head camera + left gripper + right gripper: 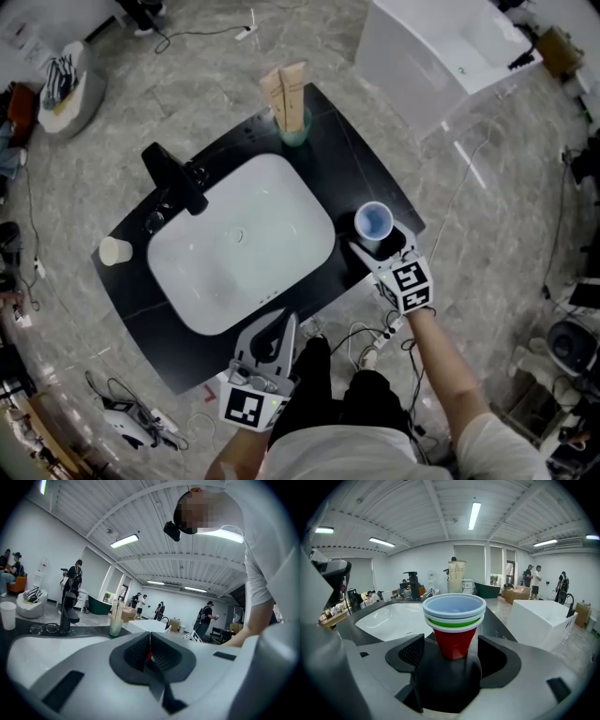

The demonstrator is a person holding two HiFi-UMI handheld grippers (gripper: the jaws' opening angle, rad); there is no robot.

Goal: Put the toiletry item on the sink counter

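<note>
A stack of cups [373, 223], blue over green over red [453, 620], stands on the black counter [333, 122] right of the white basin [239, 244]. My right gripper [382, 246] is open, one jaw on each side of the red cup [452, 654] with a gap on both sides. My left gripper [284, 323] hangs shut and empty [150, 651] at the counter's near edge. Two tan tubes in a green glass [291, 98] stand at the counter's far side, also seen in the left gripper view [115, 618].
A black faucet [176, 178] and a pair of glasses [155, 221] sit behind the basin. A paper cup [115, 250] stands at the left end. A white bathtub [441, 52] is at the upper right. Cables [370, 342] lie on the floor by my feet.
</note>
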